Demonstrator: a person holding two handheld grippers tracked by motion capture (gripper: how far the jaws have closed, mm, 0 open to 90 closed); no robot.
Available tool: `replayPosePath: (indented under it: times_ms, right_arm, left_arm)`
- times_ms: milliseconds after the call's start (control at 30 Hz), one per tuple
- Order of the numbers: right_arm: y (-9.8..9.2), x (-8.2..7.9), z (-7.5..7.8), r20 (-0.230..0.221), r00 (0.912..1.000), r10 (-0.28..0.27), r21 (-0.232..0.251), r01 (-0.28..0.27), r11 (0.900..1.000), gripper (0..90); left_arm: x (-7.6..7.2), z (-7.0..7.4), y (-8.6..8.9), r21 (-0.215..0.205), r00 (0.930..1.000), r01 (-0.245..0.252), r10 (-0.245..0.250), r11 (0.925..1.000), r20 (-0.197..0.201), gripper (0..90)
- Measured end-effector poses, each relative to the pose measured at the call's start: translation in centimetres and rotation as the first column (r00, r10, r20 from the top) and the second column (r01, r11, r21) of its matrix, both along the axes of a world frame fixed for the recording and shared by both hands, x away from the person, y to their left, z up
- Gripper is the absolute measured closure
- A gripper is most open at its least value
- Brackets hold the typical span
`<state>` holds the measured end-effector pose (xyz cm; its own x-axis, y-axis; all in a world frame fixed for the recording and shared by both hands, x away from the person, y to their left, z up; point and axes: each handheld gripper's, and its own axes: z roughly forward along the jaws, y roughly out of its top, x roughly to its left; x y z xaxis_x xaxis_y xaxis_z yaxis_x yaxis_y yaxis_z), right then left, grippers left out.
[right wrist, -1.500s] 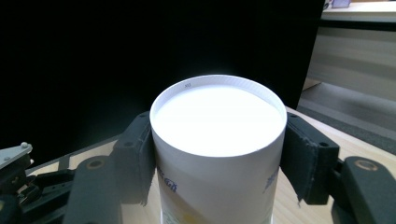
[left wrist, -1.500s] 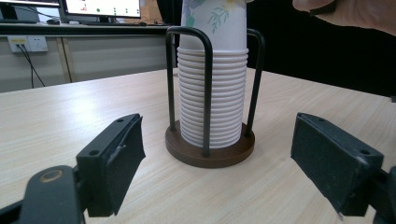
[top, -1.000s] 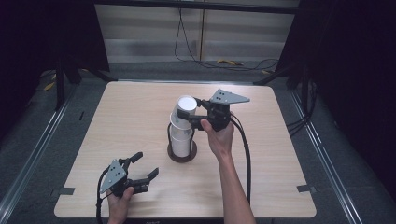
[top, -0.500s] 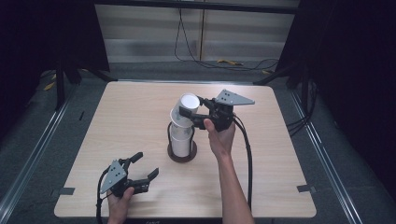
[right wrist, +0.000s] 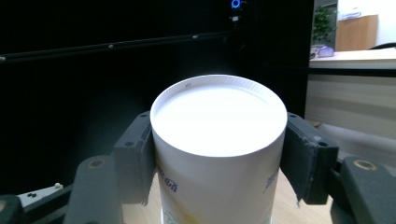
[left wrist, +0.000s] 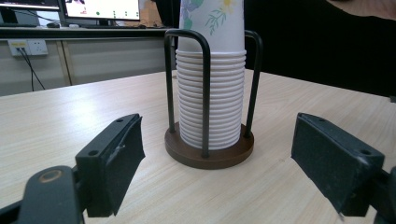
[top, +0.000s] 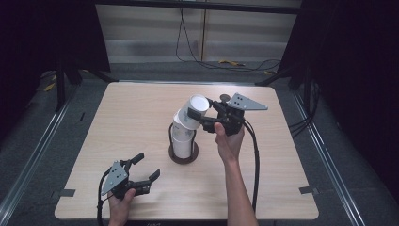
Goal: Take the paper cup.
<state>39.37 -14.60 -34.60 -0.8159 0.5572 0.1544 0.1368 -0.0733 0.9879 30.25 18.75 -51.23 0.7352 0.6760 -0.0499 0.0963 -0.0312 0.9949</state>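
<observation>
Gripping one paper cup [top: 195, 110] with our right gripper [top: 201, 114], we are clamping its two pads against the cup's sides; it is tilting upside down, closed bottom up, above the centre of the bench [top: 131, 117]. Just beneath it one stack of nested cups [top: 182, 141] is sitting in one dark wire holder [top: 183, 155] on a round brown base, whose upright loops are hugging the stack on both sides. Our left gripper [top: 143, 168] is resting near the bench's near left edge, jaws standing wide with nothing between them, well apart from the holder. Cables [top: 207, 63] are lying on the floor beyond the far edge.
</observation>
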Motion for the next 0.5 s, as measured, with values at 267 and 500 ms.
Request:
replayPosePath:
  times_ms: [267,500]
  right_arm:
    - [-1.9,-1.2,0.2,0.003,0.9999,-0.011,-0.018,0.012,1.000,34.9]
    - [-3.4,-2.1,-0.2,0.002,0.9999,-0.014,-0.038,0.014,0.999,34.8]
  left_arm:
    - [-0.1,0.1,-0.2,0.022,0.9999,0.010,-0.010,0.9997,-0.008,18.2]
    - [0.3,0.2,-0.5,0.033,0.9989,0.010,-0.008,0.9994,-0.046,18.0]
